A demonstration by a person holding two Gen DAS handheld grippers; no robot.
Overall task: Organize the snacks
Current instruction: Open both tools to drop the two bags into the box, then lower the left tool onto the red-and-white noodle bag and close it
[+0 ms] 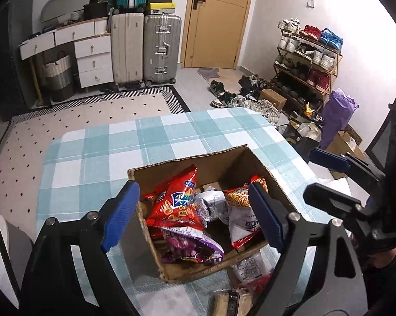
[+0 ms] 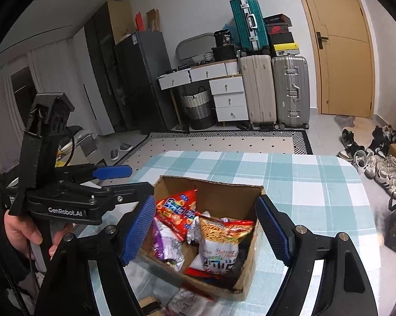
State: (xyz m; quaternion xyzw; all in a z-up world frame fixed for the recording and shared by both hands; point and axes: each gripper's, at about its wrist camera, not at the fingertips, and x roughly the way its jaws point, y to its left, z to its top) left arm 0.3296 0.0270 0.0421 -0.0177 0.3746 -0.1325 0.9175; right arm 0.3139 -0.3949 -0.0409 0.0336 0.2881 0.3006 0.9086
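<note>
The cardboard box (image 1: 219, 168) sits on the surface (image 1: 97, 158), which is covered in a blue-and-white checked cloth. Inside the box, a red snack bag (image 1: 177, 197) leans against the left wall, a purple packet (image 1: 192, 247) lies at the near side of the box, a crumpled silver wrapper (image 1: 211, 205) sits mid-box, and a red-and-white noodle-snack bag (image 2: 224, 242) rests against the right wall. Just outside the box's near wall lie a clear-wrapped white packet (image 1: 250, 266) and a brown wrapped bar (image 1: 229, 302).

The left tongs (image 1: 195, 216) hover above the box, spread wide apart, holding nothing. The right tongs (image 2: 206, 229) hang over the box too, likewise gaping and empty.
</note>
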